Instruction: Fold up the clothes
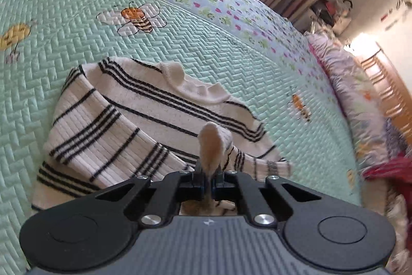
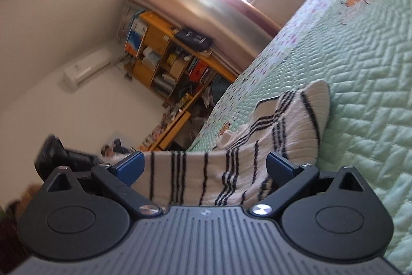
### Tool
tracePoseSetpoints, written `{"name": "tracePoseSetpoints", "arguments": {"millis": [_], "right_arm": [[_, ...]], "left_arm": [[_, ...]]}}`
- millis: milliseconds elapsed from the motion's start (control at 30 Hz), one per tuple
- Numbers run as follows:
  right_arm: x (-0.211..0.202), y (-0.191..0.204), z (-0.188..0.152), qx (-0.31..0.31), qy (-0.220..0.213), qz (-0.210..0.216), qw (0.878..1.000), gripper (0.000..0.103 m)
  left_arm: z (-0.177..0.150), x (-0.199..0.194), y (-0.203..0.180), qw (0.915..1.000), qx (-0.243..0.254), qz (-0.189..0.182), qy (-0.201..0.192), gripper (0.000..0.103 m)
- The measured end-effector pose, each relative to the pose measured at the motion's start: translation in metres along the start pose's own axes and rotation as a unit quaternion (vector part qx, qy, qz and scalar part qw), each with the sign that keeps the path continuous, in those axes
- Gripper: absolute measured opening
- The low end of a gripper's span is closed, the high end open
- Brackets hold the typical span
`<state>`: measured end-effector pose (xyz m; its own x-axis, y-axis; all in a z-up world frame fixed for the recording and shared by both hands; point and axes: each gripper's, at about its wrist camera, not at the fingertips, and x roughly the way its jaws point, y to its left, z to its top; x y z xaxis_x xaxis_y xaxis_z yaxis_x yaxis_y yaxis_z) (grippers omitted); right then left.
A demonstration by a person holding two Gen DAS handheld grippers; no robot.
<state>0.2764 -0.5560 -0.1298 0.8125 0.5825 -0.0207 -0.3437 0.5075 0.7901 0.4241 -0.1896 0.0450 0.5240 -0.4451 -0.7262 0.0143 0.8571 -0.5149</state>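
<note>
A white sweater with black stripes [image 1: 144,115] lies partly folded on the bed, its collar toward the far side. In the left wrist view my left gripper [image 1: 208,172] is shut on a pinched bit of the sweater's near edge [image 1: 211,146], which sticks up between the fingers, lifted off the quilt. In the right wrist view the camera is rolled on its side, and my right gripper [image 2: 206,166] stands open. The sweater [image 2: 257,135] stretches across the wide gap between its blue pads [image 2: 131,166], and they do not press on it.
A mint-green quilt [image 1: 206,48] with bee pictures and a heart-patterned border covers the bed. A ruffled pillow [image 1: 355,99] and a red cloth [image 1: 391,169] lie at its right edge. Beyond the bed stand a cluttered wooden bookshelf [image 2: 167,63], curtains and a wall air conditioner [image 2: 87,68].
</note>
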Motion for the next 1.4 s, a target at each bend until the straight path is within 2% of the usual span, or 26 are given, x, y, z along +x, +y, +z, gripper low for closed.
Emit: {"name": "tracePoseSetpoints", "arguments": {"millis": [67,167,300,367,467,533,567,700,767,867,933,1000,1067,1200,1233,1333,1400], "right_arm": [[0.001,0.003,0.000,-0.008,0.002,0.001,1.000,0.100],[0.003,0.002,0.001,-0.006,0.006,0.003,1.000,0.102],[0.007,-0.002,0.001,0.003,0.012,0.006,1.000,0.103],[0.010,-0.002,0.000,0.001,0.015,0.000,1.000,0.103],[0.014,-0.005,-0.001,0.004,0.029,-0.018,0.999,0.102],[0.013,-0.006,-0.002,0.005,0.031,-0.020,0.999,0.102],[0.013,-0.006,-0.002,0.004,0.031,-0.021,0.999,0.102],[0.013,-0.008,-0.004,0.005,0.031,-0.030,0.999,0.102],[0.012,-0.007,-0.005,0.002,0.031,-0.033,0.999,0.102],[0.013,-0.006,-0.007,-0.009,0.032,-0.043,0.999,0.102],[0.014,-0.003,-0.008,-0.016,0.034,-0.047,0.998,0.102],[0.013,0.000,-0.008,-0.020,0.030,-0.046,0.998,0.102],[0.011,0.003,-0.008,-0.024,0.022,-0.039,0.999,0.102],[0.008,0.009,-0.006,-0.004,0.013,0.023,1.000,0.102],[0.010,0.009,-0.007,0.003,0.020,0.032,0.999,0.102],[0.021,0.003,-0.013,0.008,0.054,0.009,0.998,0.102],[0.026,-0.002,-0.016,0.009,0.074,-0.013,0.997,0.102]], "left_arm": [[-0.004,-0.008,0.006,0.9999,-0.010,0.003,-0.003,0.005],[-0.019,-0.007,0.032,0.9985,-0.039,0.038,0.005,0.005],[-0.044,0.023,0.079,0.9923,-0.069,0.093,0.046,0.005],[-0.052,0.042,0.093,0.9911,-0.075,0.088,0.067,0.007],[-0.055,0.053,0.094,0.9927,-0.061,0.077,0.069,0.021],[-0.054,0.050,0.088,0.9933,-0.047,0.084,0.063,0.033],[-0.053,0.047,0.087,0.9933,-0.046,0.087,0.060,0.043],[-0.051,0.027,0.092,0.9922,-0.065,0.099,0.040,0.068],[-0.054,0.015,0.103,0.9900,-0.079,0.113,0.026,0.076],[-0.059,-0.004,0.122,0.9822,-0.120,0.144,0.005,0.076],[-0.065,-0.015,0.130,0.9807,-0.137,0.139,-0.014,0.075],[-0.069,-0.020,0.123,0.9867,-0.113,0.113,-0.029,0.074],[-0.072,-0.017,0.104,0.9946,-0.059,0.077,-0.036,0.074],[-0.077,0.010,0.071,0.9993,0.016,0.023,-0.025,0.075],[-0.079,0.020,0.067,0.9993,0.027,0.017,-0.017,0.075],[-0.086,0.053,0.073,0.9989,0.014,0.037,0.023,0.075],[-0.089,0.057,0.074,0.9988,0.018,0.041,0.018,0.075]]}}
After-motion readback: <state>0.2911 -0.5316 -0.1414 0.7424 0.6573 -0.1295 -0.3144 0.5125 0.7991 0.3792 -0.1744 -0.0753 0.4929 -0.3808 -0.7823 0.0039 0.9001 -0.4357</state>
